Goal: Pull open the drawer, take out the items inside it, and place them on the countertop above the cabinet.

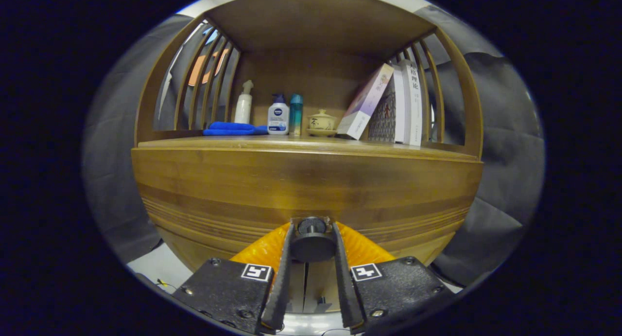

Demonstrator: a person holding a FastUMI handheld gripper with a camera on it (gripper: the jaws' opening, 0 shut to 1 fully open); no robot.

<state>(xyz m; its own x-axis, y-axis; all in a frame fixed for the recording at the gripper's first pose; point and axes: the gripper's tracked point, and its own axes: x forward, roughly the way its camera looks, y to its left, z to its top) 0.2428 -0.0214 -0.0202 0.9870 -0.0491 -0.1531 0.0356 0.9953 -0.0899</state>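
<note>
The gripper point(312, 229) has its two fingers point(283, 273) pinching the round dark knob point(312, 239) on the wooden drawer front point(301, 190), one finger on each side. The knob sits right between them, and the drawer front looks flat with the cabinet. What is inside the drawer is hidden behind the wood.

Above the drawer is the tabletop point(311, 144), under a wooden roof with thin bars on both sides. On it, counted from one side: one folded blue cloth point(232, 128), one white pump bottle point(244, 102), one white bottle with a blue cap point(278, 115), one teal tube point(296, 113), and one small lidded cup on a saucer point(321, 122). Next come a leaning box point(364, 102) and about three upright books point(406, 105); they press close together, so the count is hard to be sure of.
</note>
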